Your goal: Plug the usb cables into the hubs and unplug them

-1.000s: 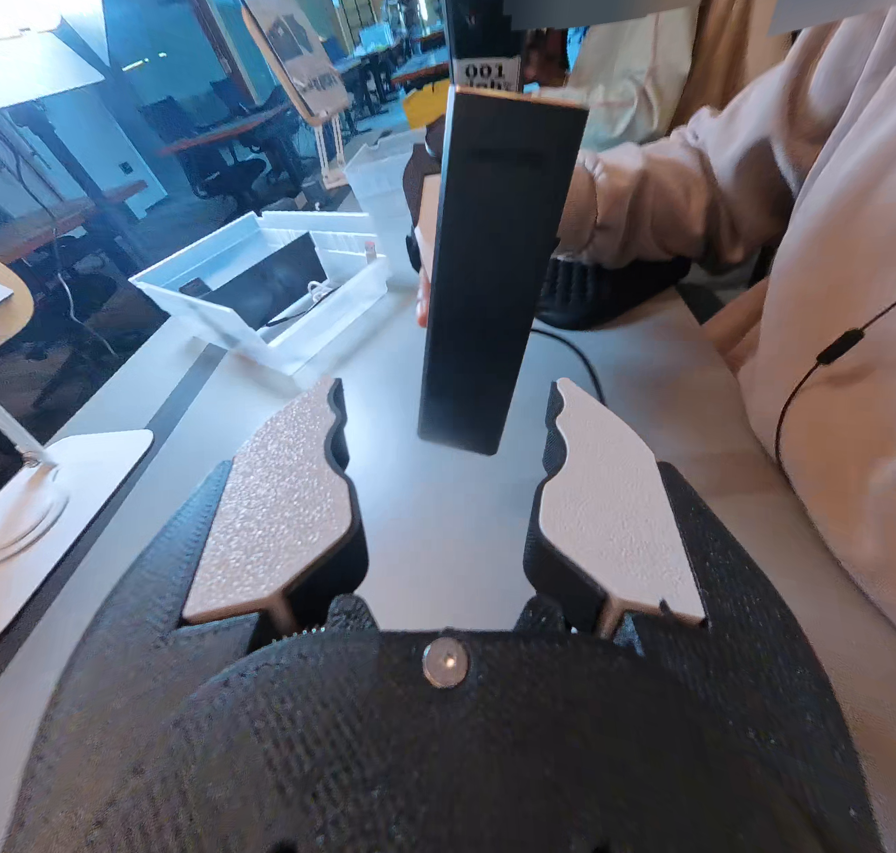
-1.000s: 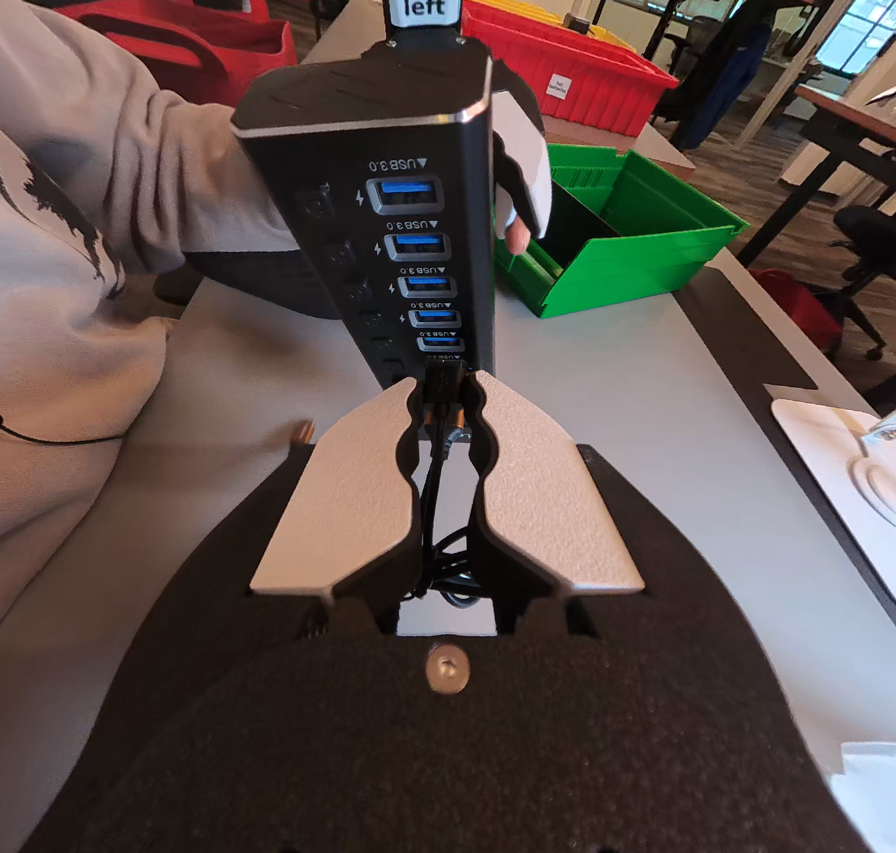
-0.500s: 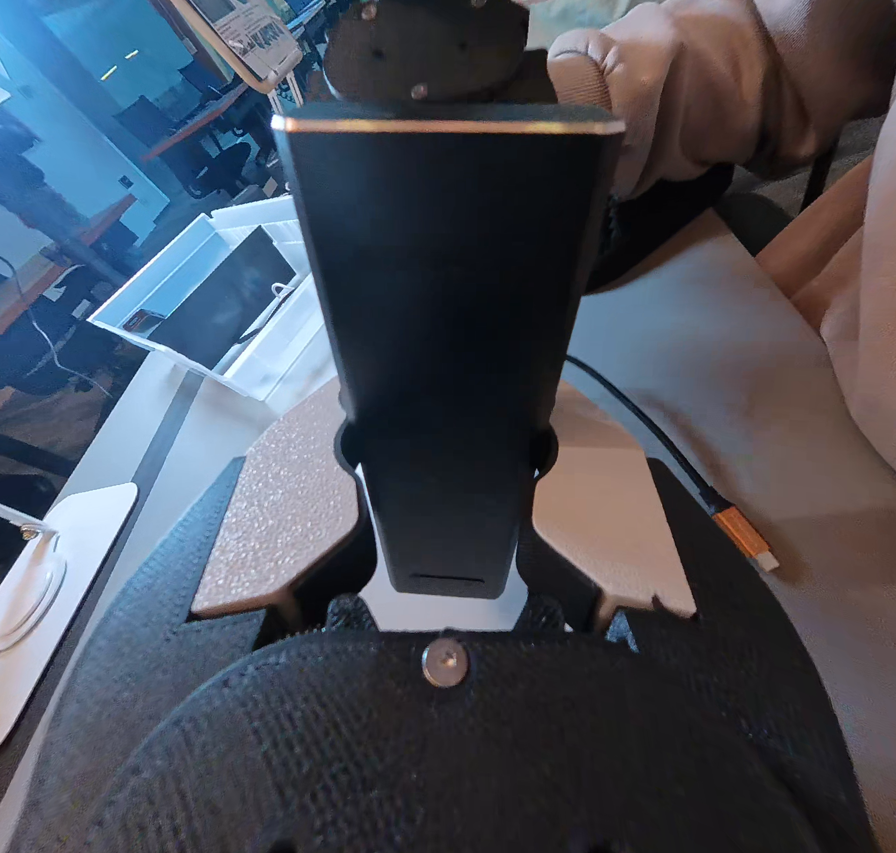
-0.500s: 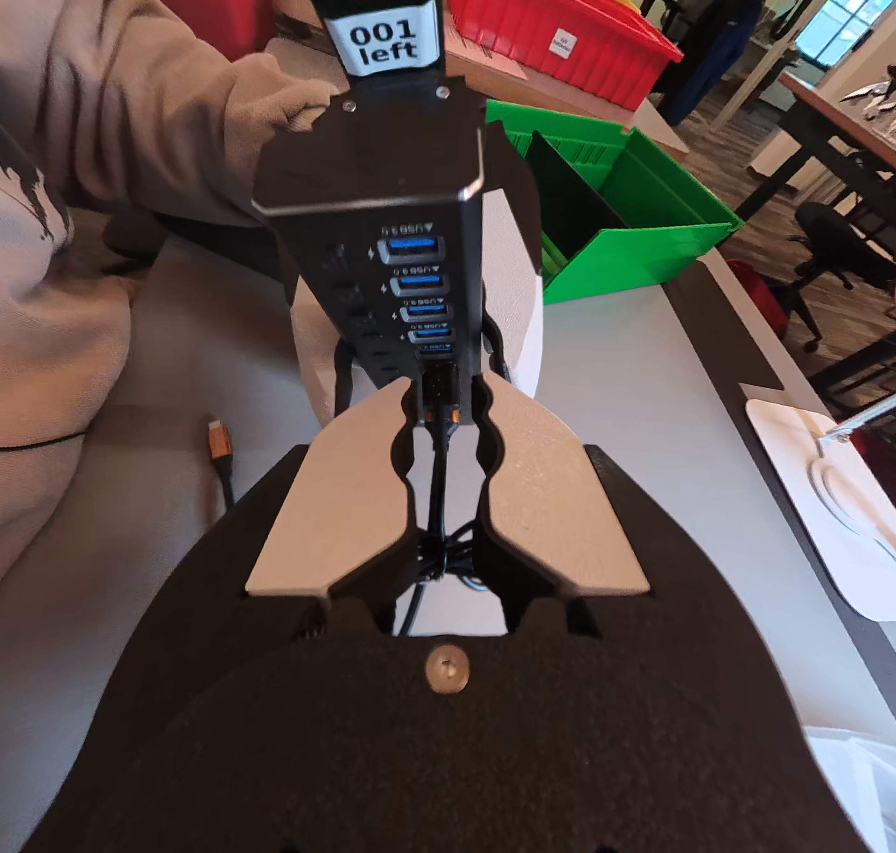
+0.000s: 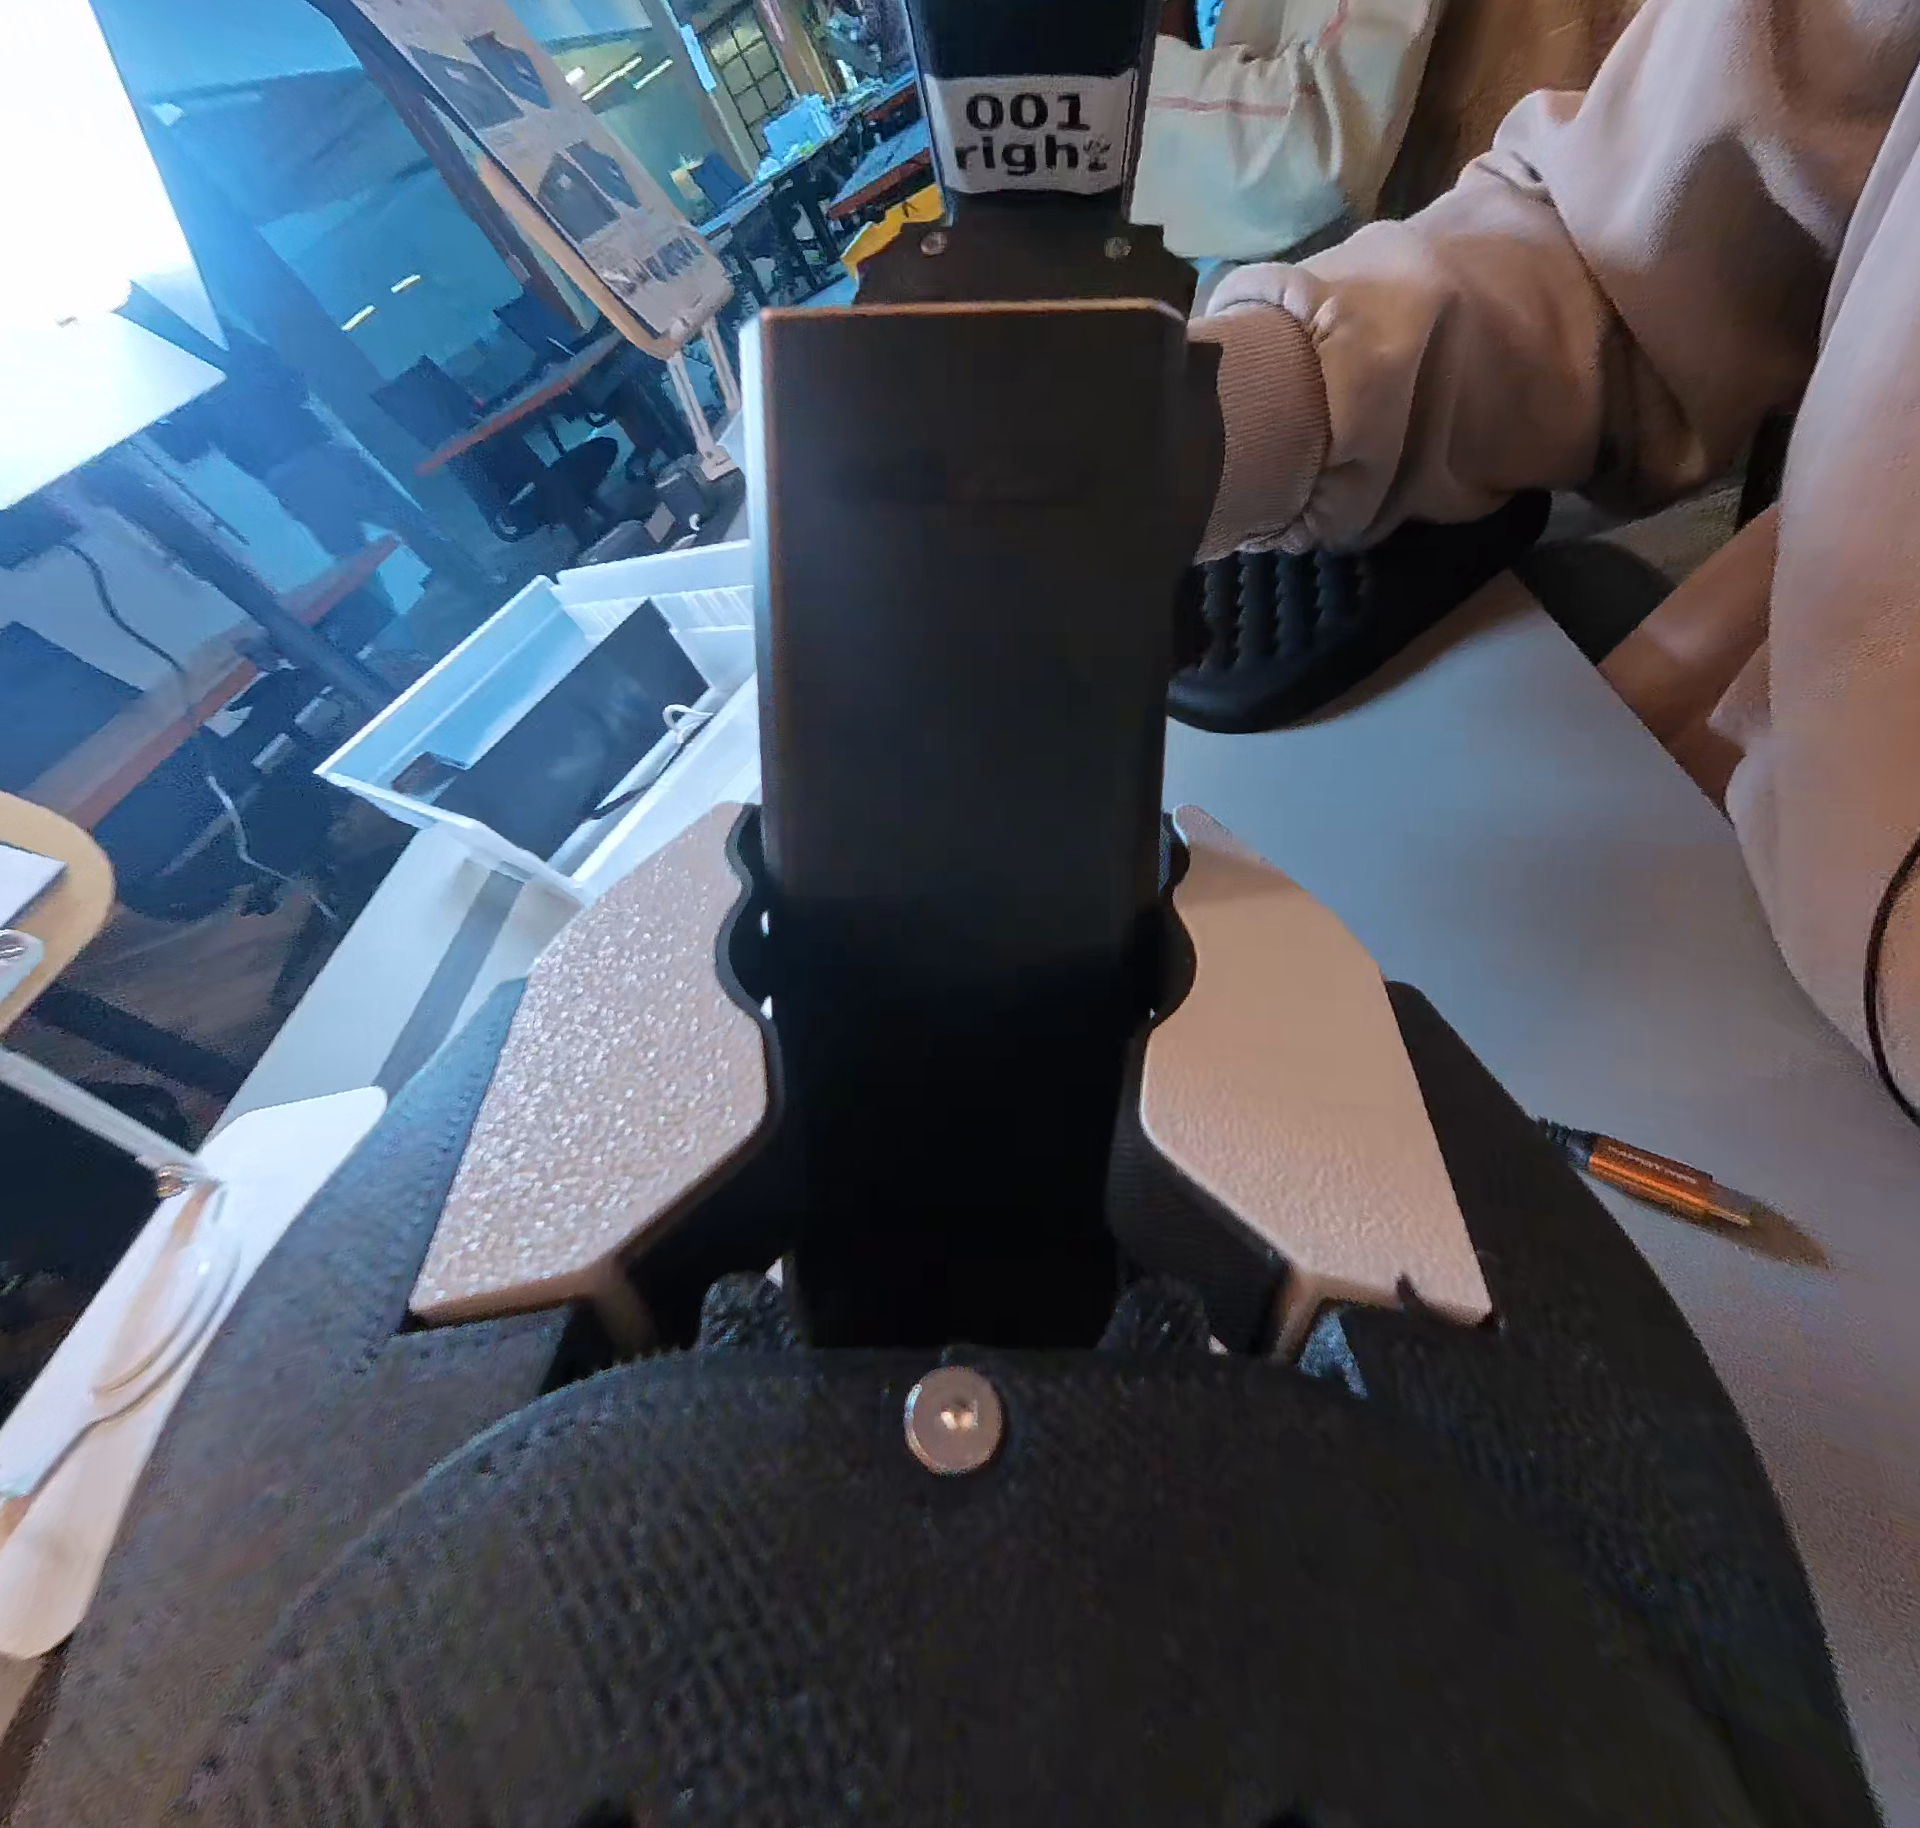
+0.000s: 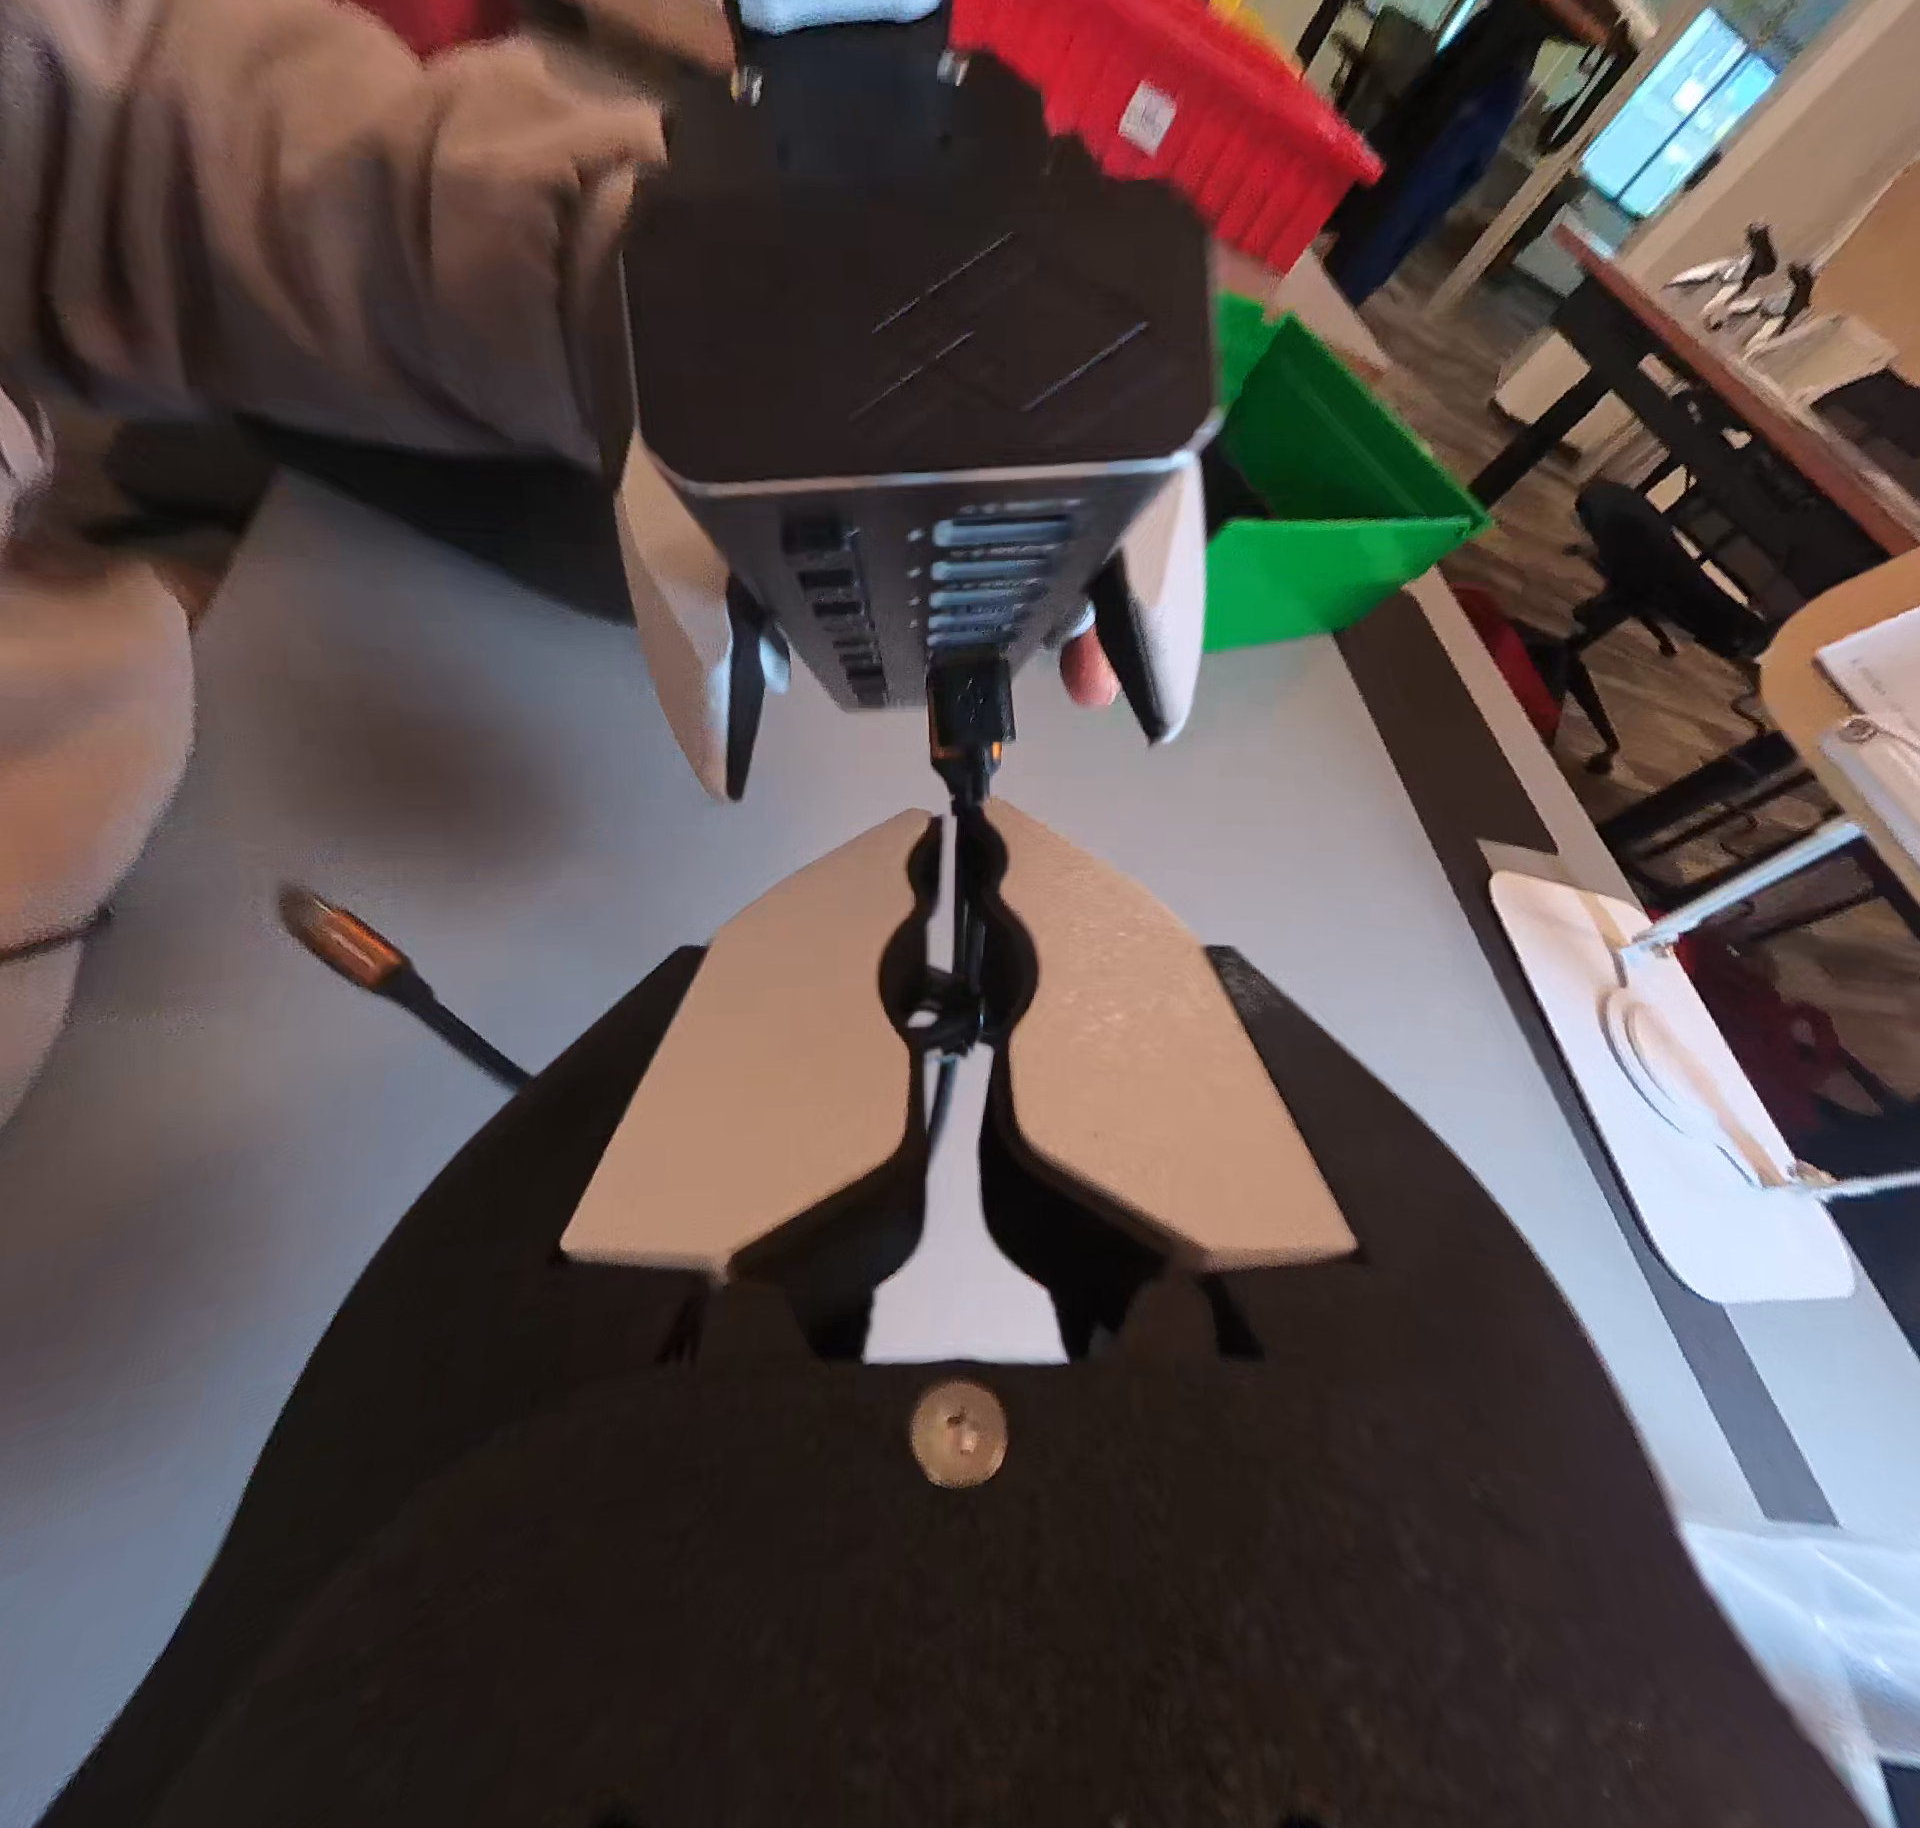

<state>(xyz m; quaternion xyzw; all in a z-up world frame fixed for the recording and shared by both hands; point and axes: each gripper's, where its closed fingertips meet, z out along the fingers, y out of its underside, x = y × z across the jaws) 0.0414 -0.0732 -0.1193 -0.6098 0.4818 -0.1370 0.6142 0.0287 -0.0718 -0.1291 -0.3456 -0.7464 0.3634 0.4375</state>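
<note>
Right tongs (image 6: 961, 828): nearly closed on the thin black cable (image 6: 961, 947) just behind its plug (image 6: 971, 703), which sits in the lowest port of the hub (image 6: 914, 407). You likely need to regrip on the plug body, not the cord, then pull straight along the port axis. Left tongs (image 5: 961, 843): clamped on the hub's sides; hold them firm as counter-force. The loose orange-tipped connector (image 6: 348, 937) lies on the counter (image 6: 343, 739).
</note>
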